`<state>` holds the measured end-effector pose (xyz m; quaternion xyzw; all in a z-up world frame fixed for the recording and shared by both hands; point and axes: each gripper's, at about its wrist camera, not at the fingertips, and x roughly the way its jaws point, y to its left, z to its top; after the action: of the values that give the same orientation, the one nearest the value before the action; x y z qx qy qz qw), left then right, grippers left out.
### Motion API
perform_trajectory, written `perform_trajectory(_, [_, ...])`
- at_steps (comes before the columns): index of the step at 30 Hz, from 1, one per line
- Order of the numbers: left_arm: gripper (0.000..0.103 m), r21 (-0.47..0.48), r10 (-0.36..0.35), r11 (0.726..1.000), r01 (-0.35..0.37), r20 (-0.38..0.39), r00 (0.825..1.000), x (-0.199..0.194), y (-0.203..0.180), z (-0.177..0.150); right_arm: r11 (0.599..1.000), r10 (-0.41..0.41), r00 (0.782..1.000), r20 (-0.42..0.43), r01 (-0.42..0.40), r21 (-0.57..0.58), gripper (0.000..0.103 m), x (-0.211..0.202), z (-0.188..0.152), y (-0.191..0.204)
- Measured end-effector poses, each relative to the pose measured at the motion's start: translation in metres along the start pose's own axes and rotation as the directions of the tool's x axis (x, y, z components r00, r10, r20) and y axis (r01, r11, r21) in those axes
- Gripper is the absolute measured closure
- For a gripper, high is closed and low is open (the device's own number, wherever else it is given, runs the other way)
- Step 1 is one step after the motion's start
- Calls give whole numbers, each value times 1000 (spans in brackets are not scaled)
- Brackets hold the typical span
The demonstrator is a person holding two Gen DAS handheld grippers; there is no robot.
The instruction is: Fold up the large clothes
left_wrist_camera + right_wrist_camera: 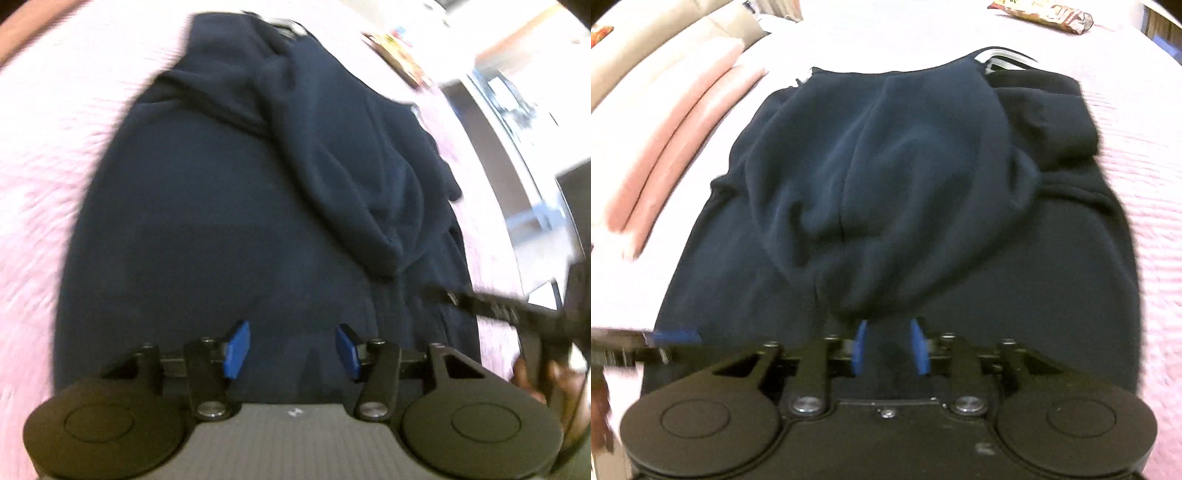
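A large navy garment [207, 229] lies spread on a pink bedspread [44, 155], with a loose fold [351, 177] draped across its right half. My left gripper [292, 349] hovers over the garment's near part, open, its blue pads apart with nothing pinched between them. In the right wrist view the same garment [997, 280] has a bunched fold [886, 177] ending just beyond my right gripper [890, 347]. That gripper is open, with only flat cloth under the gap. The right gripper also shows blurred at the left view's right edge [498, 310].
Pink rolled pillows [665, 147] lie along the bed's left side. A snack packet [1045, 13] sits on the far bedspread. The bed's edge and room furniture [517, 129] run along the right. A blue pad of the left gripper [676, 336] shows at the left.
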<state>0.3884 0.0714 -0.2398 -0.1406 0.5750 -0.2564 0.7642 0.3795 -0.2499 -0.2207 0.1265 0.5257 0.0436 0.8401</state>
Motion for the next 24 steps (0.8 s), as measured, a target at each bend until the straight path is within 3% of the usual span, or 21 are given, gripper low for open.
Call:
perform_trajectory(3, [41,-65,57,996,-53,55,997,-26,4,-25,1000,-15,1000,-16,15,-8,55,-29,-30,-16])
perform_trajectory(11, [42,-216,199,961,-175,97,975,-79,17,-84,998,-56,993,-103,57,15,55,-87,-100,-52])
perform_trajectory(16, [42,-304,340,903,-304,75,937,-110,40,-122,997,-56,980,-193,66,47,49,-101,-142,-66])
perform_trajectory(19, [42,-377,391,866,-328,104,914,-129,57,-137,991,-62,974,-216,86,102,49,-104,-159,-74])
perform_trajectory(22, [41,-418,383,855,-306,111,917,-139,73,-148,981,-34,970,-240,78,178,44,-105,-168,-84])
perform_trajectory(24, [38,-422,351,862,-280,100,931,-140,82,-154,971,-13,968,-251,72,226,44,-103,-172,-89])
